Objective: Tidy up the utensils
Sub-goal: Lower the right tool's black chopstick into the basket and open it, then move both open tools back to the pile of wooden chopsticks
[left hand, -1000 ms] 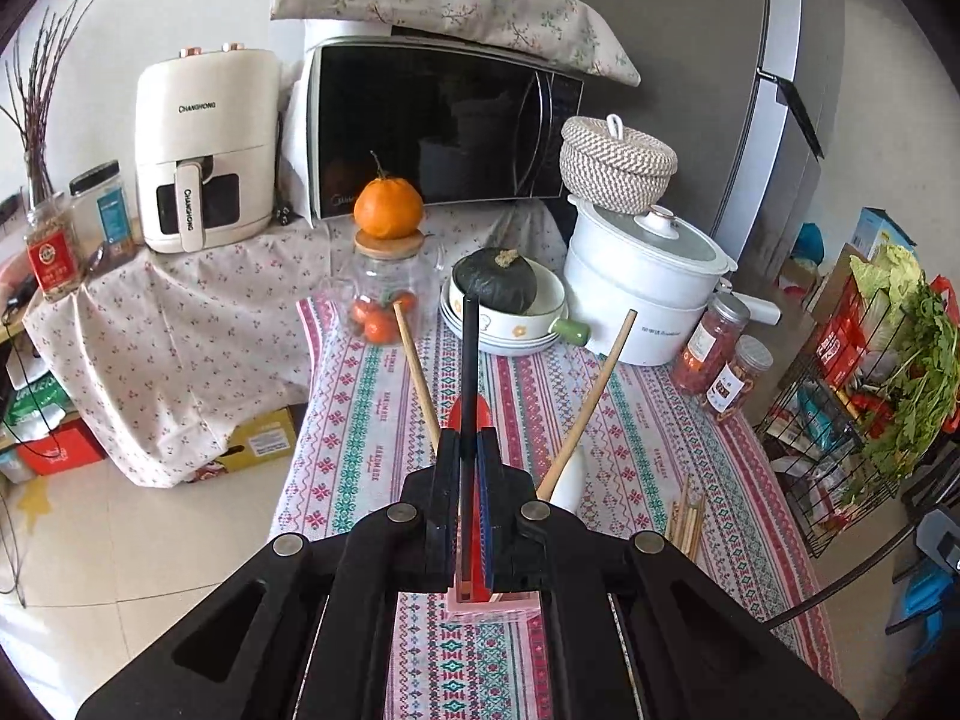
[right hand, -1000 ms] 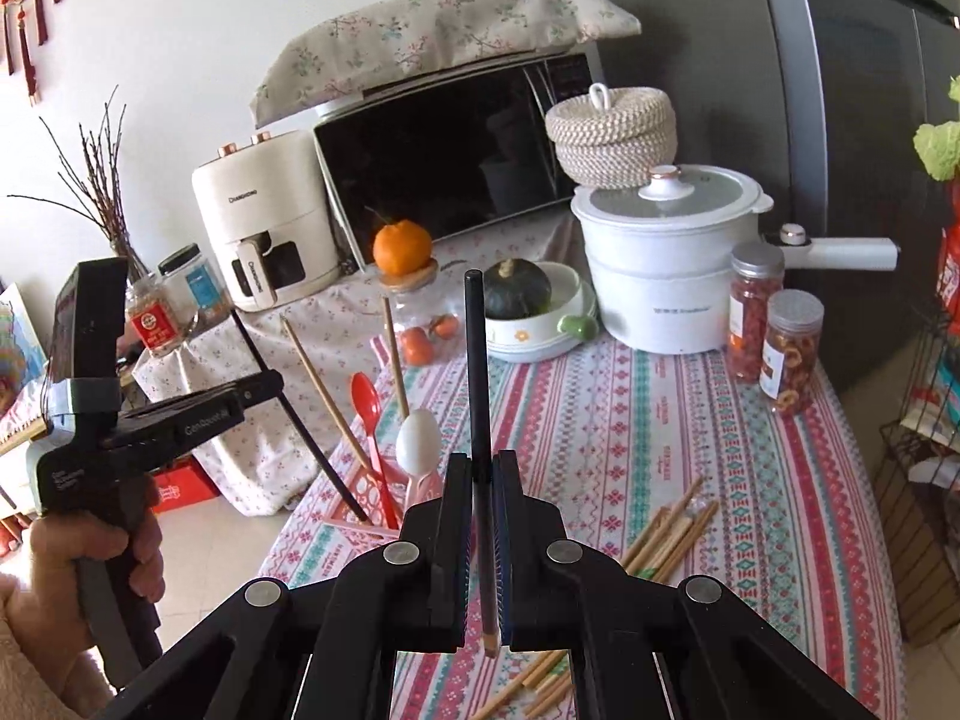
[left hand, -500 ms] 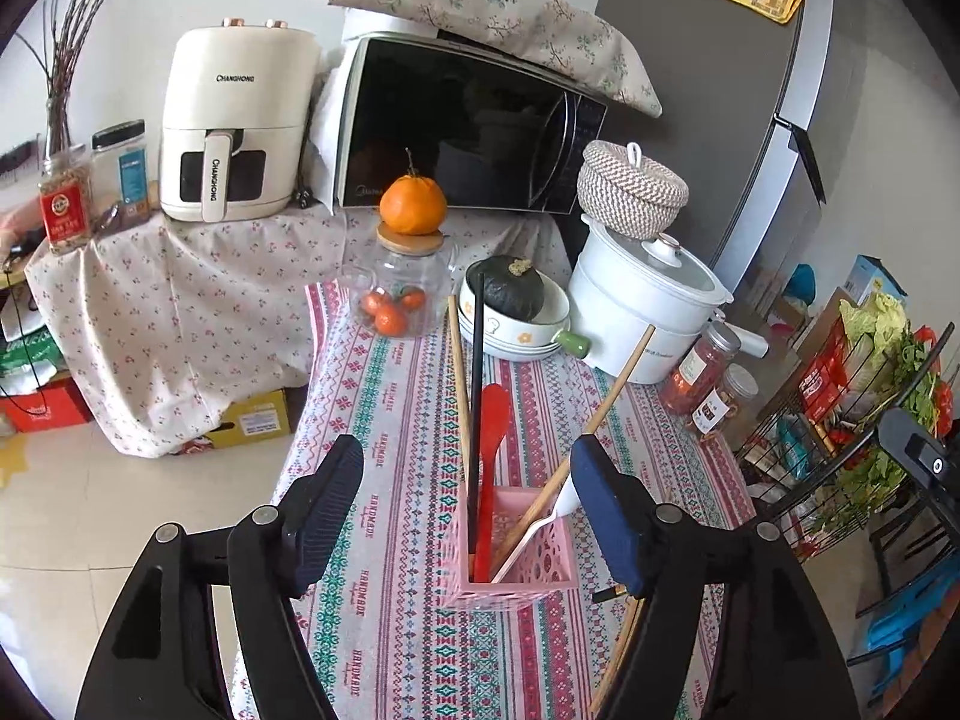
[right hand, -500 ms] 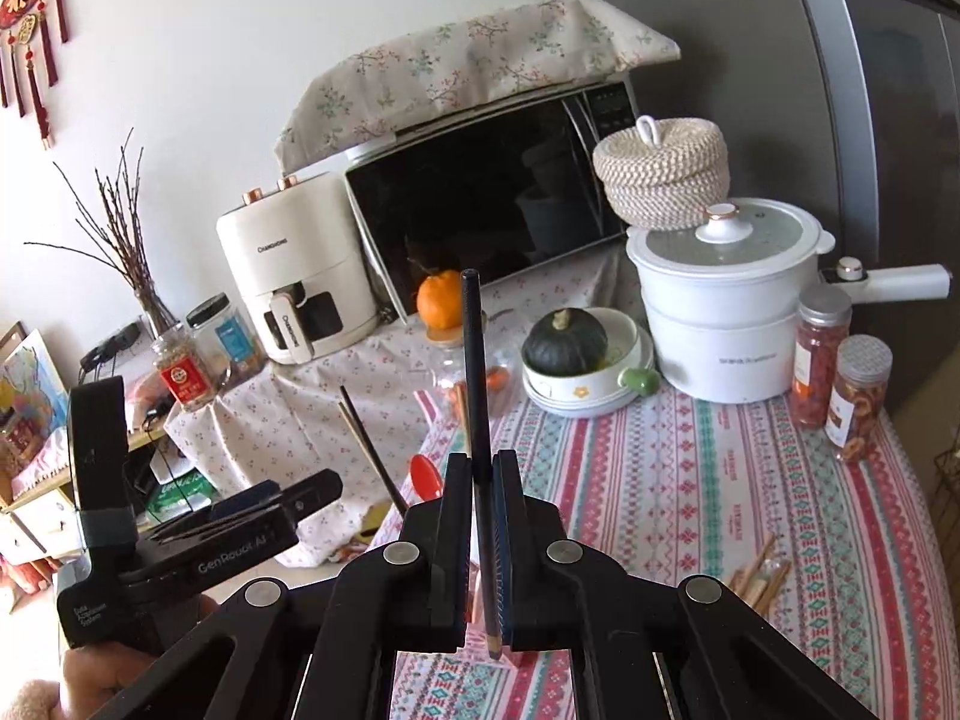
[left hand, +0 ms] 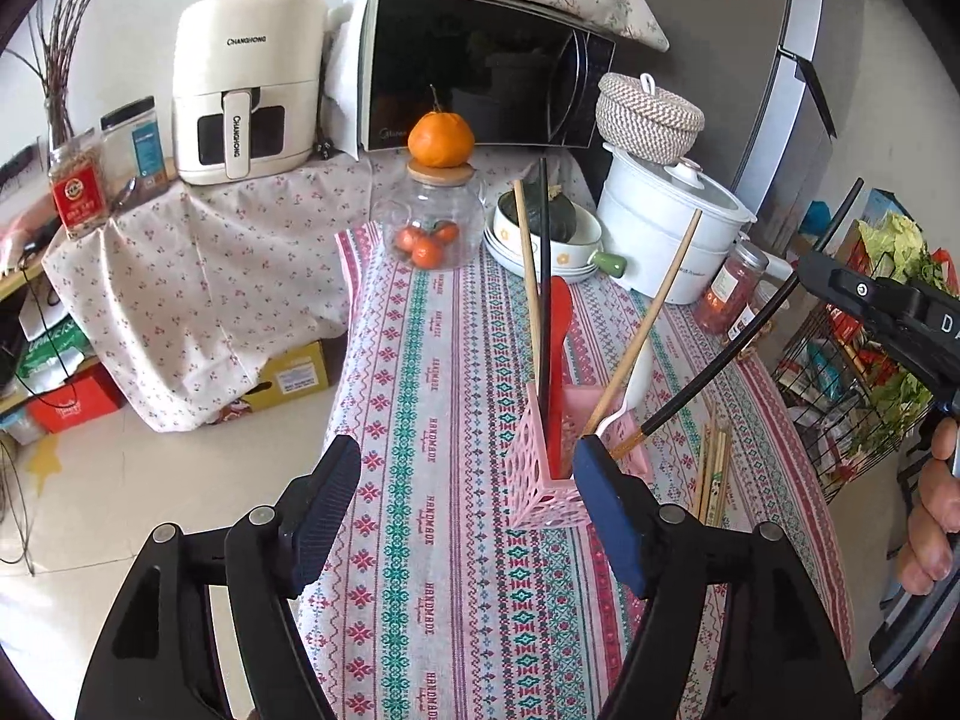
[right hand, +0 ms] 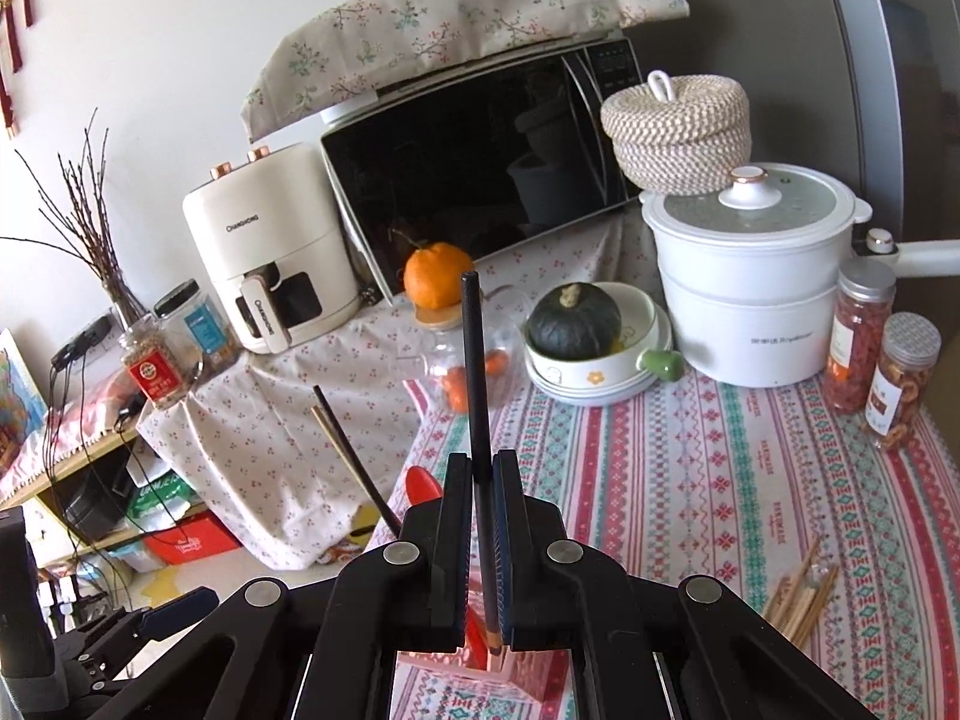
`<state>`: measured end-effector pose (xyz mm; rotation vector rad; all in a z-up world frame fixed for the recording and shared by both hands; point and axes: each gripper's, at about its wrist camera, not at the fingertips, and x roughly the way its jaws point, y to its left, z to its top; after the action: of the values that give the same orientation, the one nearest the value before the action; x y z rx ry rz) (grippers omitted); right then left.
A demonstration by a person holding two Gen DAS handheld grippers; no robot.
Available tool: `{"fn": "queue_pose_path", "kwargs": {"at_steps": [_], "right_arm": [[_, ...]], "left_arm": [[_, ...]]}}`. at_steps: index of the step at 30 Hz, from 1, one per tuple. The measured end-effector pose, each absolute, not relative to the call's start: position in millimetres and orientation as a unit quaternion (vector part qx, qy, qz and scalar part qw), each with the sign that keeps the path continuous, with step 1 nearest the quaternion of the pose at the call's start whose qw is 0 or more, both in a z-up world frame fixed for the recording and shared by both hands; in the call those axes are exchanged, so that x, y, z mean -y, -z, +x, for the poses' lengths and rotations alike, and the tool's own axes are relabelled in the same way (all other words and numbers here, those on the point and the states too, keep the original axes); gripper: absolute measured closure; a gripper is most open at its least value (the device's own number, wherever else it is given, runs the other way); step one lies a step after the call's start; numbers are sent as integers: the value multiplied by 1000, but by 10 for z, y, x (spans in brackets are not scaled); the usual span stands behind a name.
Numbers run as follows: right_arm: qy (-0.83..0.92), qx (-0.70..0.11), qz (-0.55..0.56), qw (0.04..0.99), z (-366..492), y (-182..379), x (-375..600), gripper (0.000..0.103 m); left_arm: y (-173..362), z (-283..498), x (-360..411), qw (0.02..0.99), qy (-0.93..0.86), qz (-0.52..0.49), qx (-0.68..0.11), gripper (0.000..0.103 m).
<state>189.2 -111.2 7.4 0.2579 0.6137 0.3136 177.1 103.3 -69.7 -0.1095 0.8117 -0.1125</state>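
While the black chopstick (right hand: 477,420) is pinched between the pressed-together pads of the right gripper (right hand: 480,525), its gold-banded lower tip (left hand: 630,444) hangs at the rim of the pink utensil basket (left hand: 543,468), on the side near the camera in the right wrist view. The chopstick leans, its upper end pointing up and away from the basket, so it is not yet inside.

The basket stands on the striped tablecloth (left hand: 432,420) and already holds another black chopstick (left hand: 545,276), two wooden chopsticks (left hand: 528,276), a red spoon (left hand: 559,324) and a white spoon (left hand: 635,378). Just beside the basket lies a loose bundle of wooden chopsticks (left hand: 714,468), not yet sorted.

The left gripper (left hand: 468,510) is spread wide and holds nothing; one of its blue pads (left hand: 600,480) is in front of the basket's corner, and whether it touches the basket cannot be told.

The step in hand seems to be putting this chopstick into the basket. The next move probably needs the tip to go over the rim into the compartment, then the shaft to be made more upright before the right jaws let go; otherwise it may catch on the lattice wall or tip the light basket. After that, the bundle on the cloth is likely the remaining work.
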Motion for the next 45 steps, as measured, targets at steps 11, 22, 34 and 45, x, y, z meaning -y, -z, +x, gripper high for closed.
{"fn": "queue_pose_path", "kwargs": {"at_steps": [11, 22, 34, 45], "right_arm": [[-152, -335, 132, 921, 1991, 130, 1081, 72], [-93, -324, 118, 934, 1684, 51, 1460, 0], [-24, -392, 74, 917, 1439, 475, 1981, 0], [48, -432, 93, 896, 1323, 761, 2715, 0]], "left_arm": [[675, 1752, -1018, 912, 64, -62, -400, 22], [705, 1620, -812, 909, 65, -62, -408, 12], [863, 1517, -255, 900, 67, -9, -431, 5], [1133, 1547, 504, 872, 106, 38, -476, 3]]}}
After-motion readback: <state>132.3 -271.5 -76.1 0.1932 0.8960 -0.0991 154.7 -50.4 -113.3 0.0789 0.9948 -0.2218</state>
